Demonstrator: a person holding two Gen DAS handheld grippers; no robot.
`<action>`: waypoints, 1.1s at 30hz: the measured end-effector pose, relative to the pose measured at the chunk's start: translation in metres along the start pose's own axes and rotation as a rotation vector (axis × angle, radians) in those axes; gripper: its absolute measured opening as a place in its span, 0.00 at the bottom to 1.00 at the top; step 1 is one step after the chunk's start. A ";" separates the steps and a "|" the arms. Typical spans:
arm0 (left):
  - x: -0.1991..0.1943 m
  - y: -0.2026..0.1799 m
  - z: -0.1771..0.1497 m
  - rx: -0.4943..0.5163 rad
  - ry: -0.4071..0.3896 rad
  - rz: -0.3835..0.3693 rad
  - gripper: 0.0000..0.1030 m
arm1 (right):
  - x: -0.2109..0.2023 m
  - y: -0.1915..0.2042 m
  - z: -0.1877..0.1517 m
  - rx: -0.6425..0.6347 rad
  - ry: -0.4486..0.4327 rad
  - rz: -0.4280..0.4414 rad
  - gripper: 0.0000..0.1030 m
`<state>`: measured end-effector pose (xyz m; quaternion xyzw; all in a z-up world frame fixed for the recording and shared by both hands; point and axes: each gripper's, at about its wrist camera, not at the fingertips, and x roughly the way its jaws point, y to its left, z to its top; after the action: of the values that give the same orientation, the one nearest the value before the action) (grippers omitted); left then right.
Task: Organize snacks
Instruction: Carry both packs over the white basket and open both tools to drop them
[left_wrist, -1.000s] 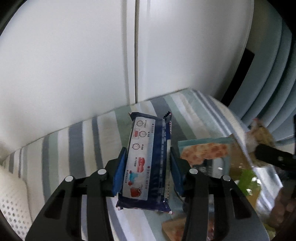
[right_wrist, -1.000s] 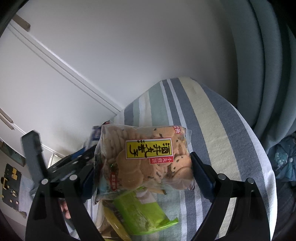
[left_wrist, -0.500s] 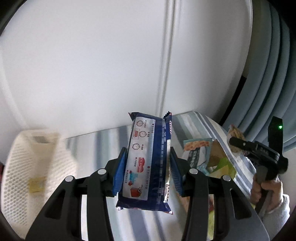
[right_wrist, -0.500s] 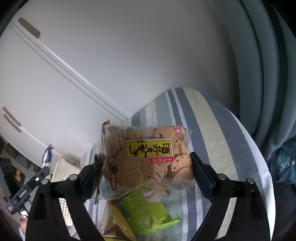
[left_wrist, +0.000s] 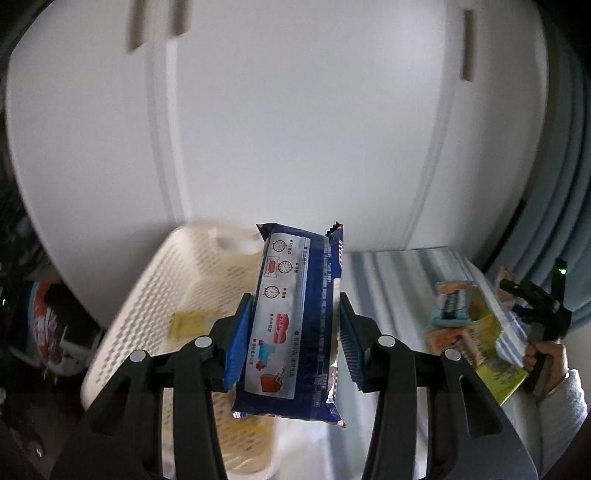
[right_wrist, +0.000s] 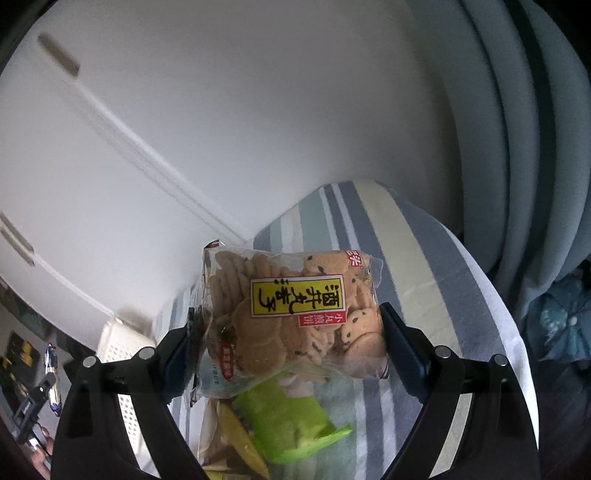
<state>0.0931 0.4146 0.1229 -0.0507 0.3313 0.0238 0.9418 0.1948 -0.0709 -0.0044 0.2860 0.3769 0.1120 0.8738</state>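
Your left gripper (left_wrist: 293, 332) pinches a blue packet (left_wrist: 295, 325) between its blue pads (left_wrist: 238, 341), the packet standing on end at the centre of the left wrist frame with its white printed panel toward the camera. Behind and below it, in the lower left of that frame, sits a cream basket (left_wrist: 147, 295) with perforated walls; a small yellow sachet (left_wrist: 186, 323) lies inside it. The packet hangs over the basket's right-hand side. To the right of the basket runs a striped cloth (left_wrist: 391, 280), and on it at the right of the frame lies a heap of snacks (left_wrist: 465, 328). At the far right edge your right hand (left_wrist: 550, 363) in a grey sleeve (left_wrist: 561, 410) grips the other tool. White doors (left_wrist: 295, 122) fill the upper frame.

Your right gripper (right_wrist: 291, 332) clamps a clear cookie bag (right_wrist: 291, 317) with a yellow label, held at the centre of the right wrist frame, well apart from the basket (right_wrist: 118, 347), which shows only at the lower left there. Beneath the bag, at the bottom centre, lies a green pack (right_wrist: 288, 421) beside a yellow wrapper (right_wrist: 236, 439) on the striped cloth (right_wrist: 406, 258). Blue-grey curtains (right_wrist: 524, 129) hang at the right.
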 end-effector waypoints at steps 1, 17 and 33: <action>0.001 0.010 -0.004 -0.018 0.006 0.006 0.44 | -0.002 0.005 -0.001 -0.010 0.003 -0.007 0.86; -0.029 0.076 -0.037 -0.170 -0.079 0.068 0.90 | -0.031 0.182 -0.015 -0.301 -0.032 0.095 0.86; -0.088 0.107 -0.078 -0.172 -0.141 0.153 0.95 | 0.052 0.388 -0.107 -0.598 0.195 0.262 0.86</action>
<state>-0.0319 0.5116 0.1089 -0.1040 0.2639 0.1274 0.9504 0.1611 0.3094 0.1323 0.0513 0.3690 0.3557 0.8571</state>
